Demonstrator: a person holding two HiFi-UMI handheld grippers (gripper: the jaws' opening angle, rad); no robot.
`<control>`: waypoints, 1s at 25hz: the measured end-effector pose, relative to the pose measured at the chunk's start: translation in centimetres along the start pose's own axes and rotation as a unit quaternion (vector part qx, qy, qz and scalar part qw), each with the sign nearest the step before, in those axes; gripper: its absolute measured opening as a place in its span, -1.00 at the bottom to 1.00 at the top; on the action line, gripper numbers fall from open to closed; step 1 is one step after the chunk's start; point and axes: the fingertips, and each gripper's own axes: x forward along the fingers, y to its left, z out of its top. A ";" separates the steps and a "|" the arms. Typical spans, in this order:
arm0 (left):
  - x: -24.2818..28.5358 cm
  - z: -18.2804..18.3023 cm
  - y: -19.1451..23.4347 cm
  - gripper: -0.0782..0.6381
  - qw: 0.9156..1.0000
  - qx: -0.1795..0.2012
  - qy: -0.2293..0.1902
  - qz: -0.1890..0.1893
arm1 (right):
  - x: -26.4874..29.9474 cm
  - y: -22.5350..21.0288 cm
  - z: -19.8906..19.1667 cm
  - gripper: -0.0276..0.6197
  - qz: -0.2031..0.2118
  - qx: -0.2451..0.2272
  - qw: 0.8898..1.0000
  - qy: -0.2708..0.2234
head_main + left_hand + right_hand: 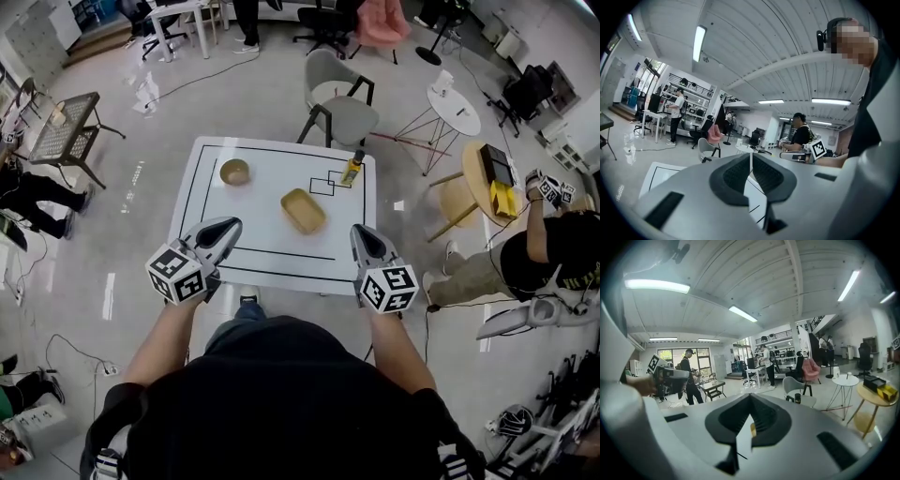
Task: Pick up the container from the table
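The container (303,210) is a shallow tan rectangular tray that lies near the middle of the white table (211,202). Both grippers hover over the table's near edge, short of the container. My left gripper (230,227) is to the container's near left, and its jaws are shut with nothing between them (751,157). My right gripper (359,232) is to the container's near right, also shut and empty (750,398). In both gripper views the jaws block the table in front, so the container is hidden there.
A round tan bowl (234,172) sits at the table's far left and a yellow bottle (352,170) at its far right. A grey chair (339,105) stands behind the table. Small round tables (455,111) and a seated person (548,248) are to the right.
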 end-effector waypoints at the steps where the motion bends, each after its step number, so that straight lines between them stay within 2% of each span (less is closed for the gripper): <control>1: 0.3 0.1 0.5 -0.72 1.000 0.000 0.000 -0.005 | 0.4 -0.1 0.1 -0.90 -0.003 0.001 1.000 -0.001; 9: 2.0 1.2 5.1 -0.72 0.999 -0.001 0.015 -0.034 | 4.6 -0.3 1.4 -0.91 -0.027 0.020 0.999 -0.010; 25: 4.7 3.1 14.5 -0.72 0.995 -0.010 0.034 -0.088 | 12.6 0.1 1.6 -0.91 -0.075 0.046 0.996 0.017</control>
